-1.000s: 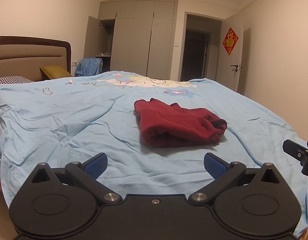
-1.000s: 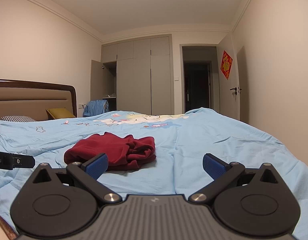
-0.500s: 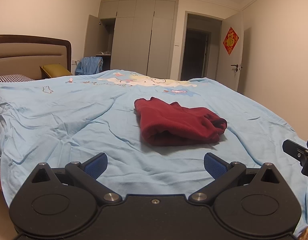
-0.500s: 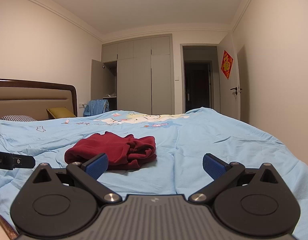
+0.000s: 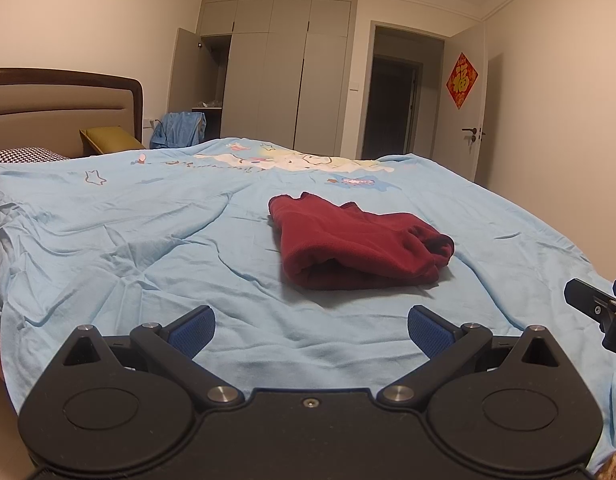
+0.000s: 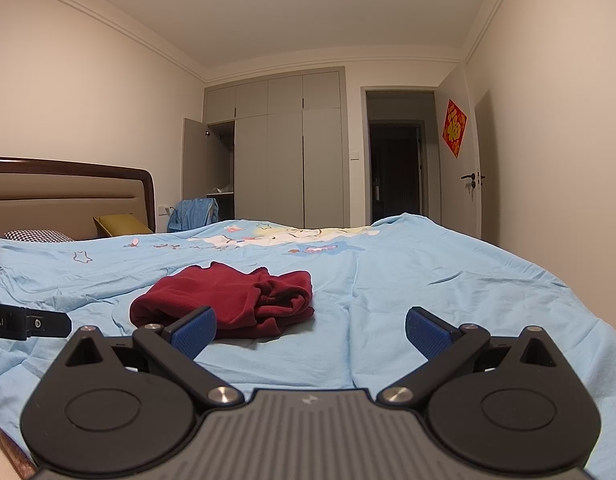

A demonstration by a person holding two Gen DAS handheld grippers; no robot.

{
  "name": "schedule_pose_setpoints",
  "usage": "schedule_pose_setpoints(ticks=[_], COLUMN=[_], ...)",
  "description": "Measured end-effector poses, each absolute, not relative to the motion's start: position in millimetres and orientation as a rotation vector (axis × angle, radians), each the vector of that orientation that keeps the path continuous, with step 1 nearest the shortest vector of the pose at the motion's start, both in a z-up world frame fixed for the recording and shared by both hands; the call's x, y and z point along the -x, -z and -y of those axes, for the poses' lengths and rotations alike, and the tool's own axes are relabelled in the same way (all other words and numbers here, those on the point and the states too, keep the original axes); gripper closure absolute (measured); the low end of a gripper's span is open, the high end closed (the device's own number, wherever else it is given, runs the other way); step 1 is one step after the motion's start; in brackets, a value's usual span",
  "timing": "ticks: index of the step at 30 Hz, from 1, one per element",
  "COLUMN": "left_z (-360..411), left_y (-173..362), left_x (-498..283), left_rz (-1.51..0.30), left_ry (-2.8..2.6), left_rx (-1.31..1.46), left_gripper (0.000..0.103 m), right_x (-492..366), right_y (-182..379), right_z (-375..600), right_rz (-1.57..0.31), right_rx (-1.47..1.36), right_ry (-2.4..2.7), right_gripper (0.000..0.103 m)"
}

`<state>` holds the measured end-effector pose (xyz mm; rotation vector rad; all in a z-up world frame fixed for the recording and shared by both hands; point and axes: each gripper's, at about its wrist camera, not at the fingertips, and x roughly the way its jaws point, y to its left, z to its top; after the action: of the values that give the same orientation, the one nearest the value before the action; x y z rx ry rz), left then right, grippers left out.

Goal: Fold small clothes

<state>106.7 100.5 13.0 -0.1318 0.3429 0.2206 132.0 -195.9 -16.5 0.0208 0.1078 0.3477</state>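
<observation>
- Your left gripper [image 5: 311,328], black with blue ribbed finger pads [image 5: 192,330], hovers over the near edge of the bed with its fingers spread wide and nothing between them.
- Your right gripper [image 6: 311,328], of the same build, is spread just as wide and also holds nothing.
- The dark red knitted garment [image 5: 358,242], roughly folded into a loose bundle, lies on the light blue wrinkled bedsheet [image 5: 127,248] ahead of both grippers and touches neither.
- From the left wrist camera the garment sits slightly right of centre, showing a thick rolled fold along its near edge.
- From the right wrist camera the same garment [image 6: 231,300] sits left of centre, partly behind the left finger pad [image 6: 193,332], and shows bunched, crumpled cloth at its right end.
- Only the left view shows the tip of your right gripper at the right edge; only the right view shows part of your left gripper at the left edge.
- The right view shows far more ceiling; both show the grey wardrobe [image 6: 285,152] with one door open, the brown padded headboard [image 5: 59,116] and the red diamond-shaped door ornament [image 5: 462,80].
</observation>
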Motion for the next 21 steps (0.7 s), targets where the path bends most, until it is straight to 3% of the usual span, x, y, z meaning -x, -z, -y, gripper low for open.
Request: schedule_pose_setpoints(ticks=[21], left_z=[-100.4], left_y=[-12.5], left_x=[-106.4], left_rz=[-0.345], left_ry=[-0.221], left_rx=[0.133], left_gripper=[0.001], right_x=[-131.6], right_y=[17.5], right_z=[195.5], right_rz=[-0.11], right_rx=[-0.022], right_ry=[-0.349], right_gripper=[0.0])
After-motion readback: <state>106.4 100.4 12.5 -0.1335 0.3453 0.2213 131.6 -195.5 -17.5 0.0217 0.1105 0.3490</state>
